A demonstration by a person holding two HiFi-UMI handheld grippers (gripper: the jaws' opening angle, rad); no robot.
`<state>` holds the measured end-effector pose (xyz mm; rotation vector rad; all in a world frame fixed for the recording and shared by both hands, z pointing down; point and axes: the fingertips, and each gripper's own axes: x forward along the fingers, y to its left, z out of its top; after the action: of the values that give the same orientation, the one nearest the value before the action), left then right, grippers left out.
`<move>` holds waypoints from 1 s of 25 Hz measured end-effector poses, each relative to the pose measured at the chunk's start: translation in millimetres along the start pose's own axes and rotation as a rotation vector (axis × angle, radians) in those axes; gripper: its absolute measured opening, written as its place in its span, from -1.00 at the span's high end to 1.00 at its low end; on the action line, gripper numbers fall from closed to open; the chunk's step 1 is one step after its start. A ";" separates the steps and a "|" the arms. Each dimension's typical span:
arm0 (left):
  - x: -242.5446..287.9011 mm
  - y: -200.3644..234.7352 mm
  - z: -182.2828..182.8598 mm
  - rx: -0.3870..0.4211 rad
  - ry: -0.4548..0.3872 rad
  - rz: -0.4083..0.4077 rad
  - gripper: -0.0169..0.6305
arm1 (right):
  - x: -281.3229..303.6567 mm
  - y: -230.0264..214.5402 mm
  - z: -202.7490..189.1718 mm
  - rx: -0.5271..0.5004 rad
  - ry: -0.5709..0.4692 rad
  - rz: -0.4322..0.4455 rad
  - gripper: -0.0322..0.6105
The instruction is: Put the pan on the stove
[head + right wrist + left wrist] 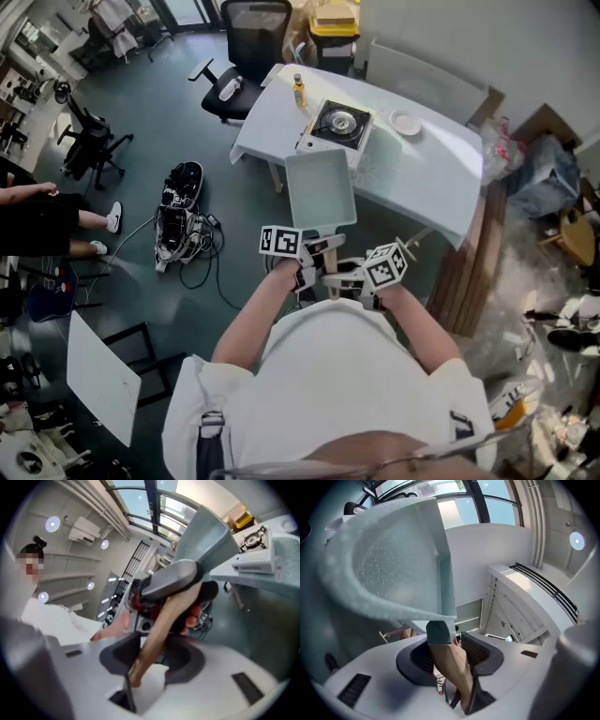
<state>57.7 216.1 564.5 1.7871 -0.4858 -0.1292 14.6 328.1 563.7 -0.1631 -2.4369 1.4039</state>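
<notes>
Right under the camera is a white shirt (pixel 328 375). Past it, the left hand-held gripper (pixel 451 656) and the right hand-held gripper (pixel 153 658) both squeeze the wooden handle (pixel 447 665) of the pan (pixel 321 187). The pan hangs in the air, short of the stove (pixel 339 122) on the surface (pixel 427 159). It looks stiff and front-heavy, so the handle is the place to hold.

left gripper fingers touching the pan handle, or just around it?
Touching. The left gripper view shows the wooden pan handle clamped between the left gripper fingers, with pads pressing it on both sides.
</notes>
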 end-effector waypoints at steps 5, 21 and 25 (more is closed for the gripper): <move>-2.0 1.3 1.5 0.001 0.003 -0.001 0.39 | 2.8 0.2 2.6 0.001 -0.001 -0.003 0.36; -19.0 7.4 13.9 0.004 0.037 -0.032 0.39 | 26.6 0.9 20.6 0.006 -0.061 -0.011 0.36; -22.6 10.1 16.1 0.025 0.058 -0.054 0.39 | 32.4 -3.4 21.5 0.023 -0.089 -0.037 0.36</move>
<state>29.2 208.5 565.8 1.8236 -0.3997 -0.1089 -22.8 316.9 563.7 -0.0506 -2.4804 1.4511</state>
